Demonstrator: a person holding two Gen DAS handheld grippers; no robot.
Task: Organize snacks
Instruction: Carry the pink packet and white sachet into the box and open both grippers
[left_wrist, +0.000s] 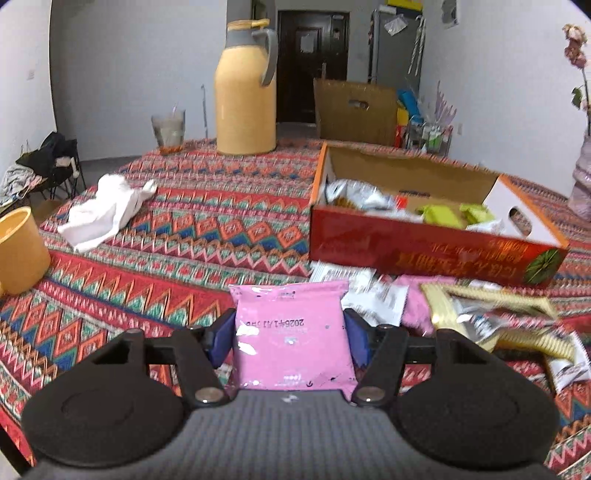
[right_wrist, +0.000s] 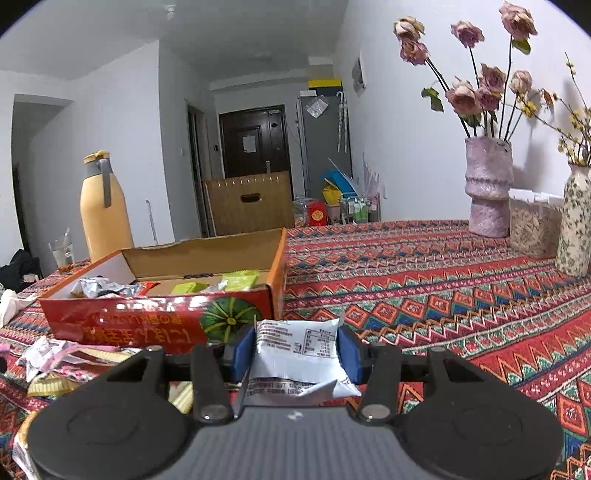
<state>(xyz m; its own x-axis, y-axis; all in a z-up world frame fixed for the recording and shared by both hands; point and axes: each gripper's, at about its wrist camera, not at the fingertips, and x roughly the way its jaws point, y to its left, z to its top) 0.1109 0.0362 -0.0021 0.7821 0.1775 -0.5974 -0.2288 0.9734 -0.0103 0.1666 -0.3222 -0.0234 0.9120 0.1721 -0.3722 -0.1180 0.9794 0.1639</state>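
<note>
The left tool (left_wrist: 290, 332) held a pink pack (left_wrist: 291, 332) between its pads, and the right tool (right_wrist: 295, 354) held a white pack (right_wrist: 299, 350) the same way. The box (left_wrist: 424, 254) stood ahead of both tools, with loose packs (left_wrist: 480, 317) in front of its near wall. A thin foil pack could slip from the pads, or catch on that wall and fall outside the box.

Right gripper (right_wrist: 295, 352) clamps white printed snack packet (right_wrist: 299, 349); open red cardboard box (right_wrist: 147, 325) just behind, patterned tablecloth (right_wrist: 443, 295).
</note>
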